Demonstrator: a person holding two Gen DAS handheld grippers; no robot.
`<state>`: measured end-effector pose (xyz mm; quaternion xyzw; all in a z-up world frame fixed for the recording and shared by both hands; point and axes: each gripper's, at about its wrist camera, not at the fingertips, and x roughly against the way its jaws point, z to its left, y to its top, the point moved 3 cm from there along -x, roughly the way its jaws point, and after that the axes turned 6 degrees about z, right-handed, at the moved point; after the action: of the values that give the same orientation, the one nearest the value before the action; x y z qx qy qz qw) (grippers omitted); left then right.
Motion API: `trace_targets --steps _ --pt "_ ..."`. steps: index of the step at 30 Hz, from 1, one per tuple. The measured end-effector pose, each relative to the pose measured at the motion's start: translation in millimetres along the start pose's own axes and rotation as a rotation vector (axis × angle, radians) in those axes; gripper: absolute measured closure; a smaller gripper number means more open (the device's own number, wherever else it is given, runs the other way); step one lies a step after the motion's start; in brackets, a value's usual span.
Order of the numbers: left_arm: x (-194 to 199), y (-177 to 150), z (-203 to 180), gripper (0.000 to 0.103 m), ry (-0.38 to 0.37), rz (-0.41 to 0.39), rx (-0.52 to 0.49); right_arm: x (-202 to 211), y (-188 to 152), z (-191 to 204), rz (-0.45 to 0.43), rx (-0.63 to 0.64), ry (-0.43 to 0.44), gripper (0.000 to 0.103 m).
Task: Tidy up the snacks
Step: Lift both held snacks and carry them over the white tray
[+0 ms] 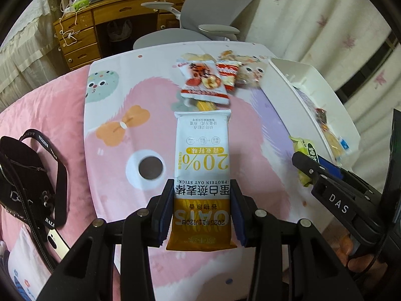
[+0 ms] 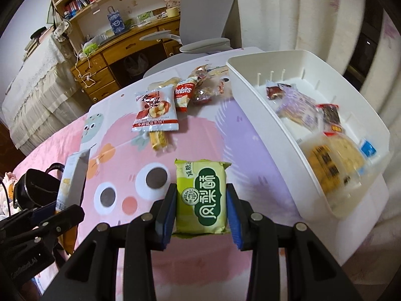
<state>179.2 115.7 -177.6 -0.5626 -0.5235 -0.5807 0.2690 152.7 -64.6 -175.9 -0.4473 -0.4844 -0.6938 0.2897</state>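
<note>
My left gripper (image 1: 202,190) is shut on a long white and orange oat stick packet (image 1: 202,155), held above the cartoon-print cloth (image 1: 120,100). My right gripper (image 2: 200,198) is shut on a green pineapple cake packet (image 2: 201,195), also lifted off the cloth. The right gripper (image 1: 304,166) with its green packet shows at the right edge of the left wrist view; the left gripper's oat stick (image 2: 72,175) shows at the left of the right wrist view. A white bin (image 2: 275,115) at the right holds several wrapped snacks. Loose snack packets (image 2: 156,111) lie at the far side of the cloth.
A yellow snack bar (image 2: 159,139) lies under the red and white packet. A black bag (image 1: 27,175) with straps and a phone (image 1: 56,243) rest at the left on the pink bedding. A grey office chair (image 1: 200,25) and wooden desk (image 1: 100,20) stand beyond.
</note>
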Motion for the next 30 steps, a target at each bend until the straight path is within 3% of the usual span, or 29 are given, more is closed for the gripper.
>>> trace_targets --steps 14,30 --pt "31 -15 -65 0.063 -0.076 -0.037 -0.120 55 -24 -43 -0.049 -0.041 0.032 0.066" --pt "40 36 -161 0.063 -0.099 -0.124 -0.164 86 16 -119 -0.092 0.008 0.103 0.066"
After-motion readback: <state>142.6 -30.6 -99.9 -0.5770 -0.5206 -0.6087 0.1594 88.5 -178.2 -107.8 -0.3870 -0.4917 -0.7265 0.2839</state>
